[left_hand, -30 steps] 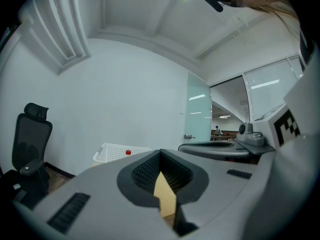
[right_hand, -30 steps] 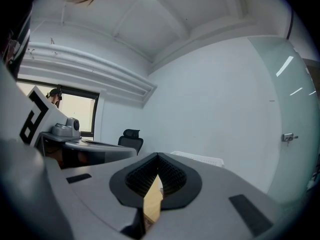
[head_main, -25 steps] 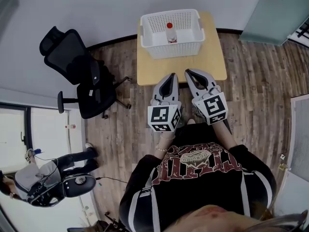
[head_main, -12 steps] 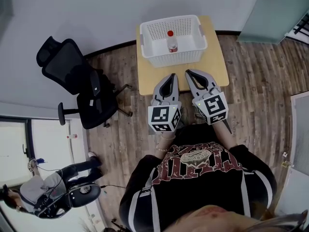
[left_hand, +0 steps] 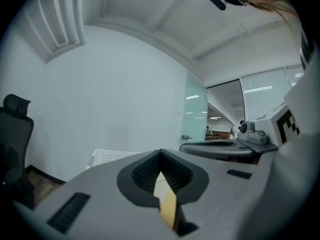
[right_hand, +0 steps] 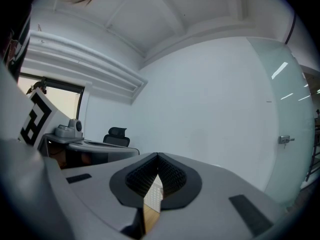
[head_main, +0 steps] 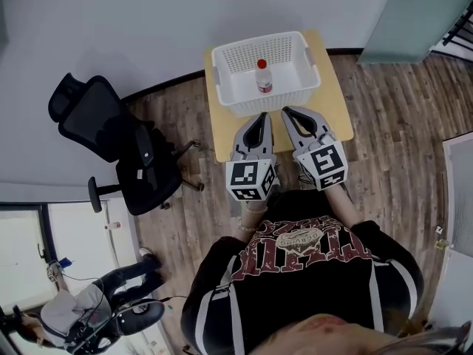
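In the head view my left gripper (head_main: 261, 117) and right gripper (head_main: 287, 113) are held side by side in front of the person's chest, both shut with nothing between the jaws. Their tips hang over the near edge of a small wooden table (head_main: 334, 100). A white lattice basket (head_main: 234, 56) stands on it, holding a small upright bottle with a red cap (head_main: 263, 76). In the left gripper view the left gripper (left_hand: 160, 153) has its jaws pressed together, with the basket (left_hand: 107, 157) low behind them. The right gripper (right_hand: 158, 155) looks the same in its own view.
A black office chair (head_main: 109, 145) stands left of the table on the wood floor. A frosted glass door (head_main: 417, 12) is at the far right. Another person (head_main: 77, 318) with equipment on the floor is at the lower left. A white wall runs behind the table.
The table and basket have drawn nearer to both grippers in the head view. The chair has slid toward the left edge of the left gripper view. Both grippers stay shut.
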`<action>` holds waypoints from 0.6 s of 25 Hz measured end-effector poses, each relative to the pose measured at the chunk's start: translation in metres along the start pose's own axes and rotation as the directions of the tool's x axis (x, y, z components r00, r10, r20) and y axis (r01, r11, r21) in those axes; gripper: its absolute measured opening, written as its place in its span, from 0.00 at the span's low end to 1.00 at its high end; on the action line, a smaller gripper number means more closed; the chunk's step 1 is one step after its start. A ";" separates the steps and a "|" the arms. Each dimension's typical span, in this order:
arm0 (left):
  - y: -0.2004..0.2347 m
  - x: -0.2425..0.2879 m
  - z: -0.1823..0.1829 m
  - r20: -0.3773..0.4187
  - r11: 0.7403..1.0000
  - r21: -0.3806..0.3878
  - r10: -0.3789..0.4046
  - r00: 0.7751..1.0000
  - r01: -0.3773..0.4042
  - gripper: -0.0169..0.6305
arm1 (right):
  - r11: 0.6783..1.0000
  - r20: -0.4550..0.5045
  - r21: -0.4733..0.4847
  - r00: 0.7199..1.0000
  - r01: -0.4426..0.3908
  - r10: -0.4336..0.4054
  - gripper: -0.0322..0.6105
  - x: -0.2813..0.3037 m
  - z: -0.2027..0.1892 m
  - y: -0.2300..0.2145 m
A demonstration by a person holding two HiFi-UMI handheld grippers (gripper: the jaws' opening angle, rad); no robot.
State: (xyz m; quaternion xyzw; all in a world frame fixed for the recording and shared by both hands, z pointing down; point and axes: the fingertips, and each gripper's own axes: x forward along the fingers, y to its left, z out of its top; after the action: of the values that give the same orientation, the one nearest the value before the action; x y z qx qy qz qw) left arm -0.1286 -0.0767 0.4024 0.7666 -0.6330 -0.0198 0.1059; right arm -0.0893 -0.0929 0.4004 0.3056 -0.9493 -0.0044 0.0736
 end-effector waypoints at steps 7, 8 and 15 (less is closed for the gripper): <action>0.018 0.023 0.002 -0.011 0.999 -0.001 -0.047 0.999 0.047 0.10 | 0.999 -0.010 0.004 0.999 0.048 -0.048 0.08 0.024 -0.001 -0.013; 0.020 0.025 0.001 -0.014 0.999 -0.001 -0.053 0.999 0.053 0.10 | 0.999 -0.011 0.006 0.999 0.054 -0.054 0.08 0.028 -0.001 -0.014; 0.044 0.035 0.001 -0.031 0.997 0.007 -0.075 0.997 0.076 0.10 | 0.996 -0.008 0.026 0.996 0.088 -0.088 0.08 0.054 -0.002 -0.017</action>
State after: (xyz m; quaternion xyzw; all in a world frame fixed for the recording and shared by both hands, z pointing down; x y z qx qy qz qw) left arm -0.1643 -0.1189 0.4136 0.7907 -0.6019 -0.0093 0.1118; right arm -0.1219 -0.1379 0.4093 0.3482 -0.9346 0.0057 0.0727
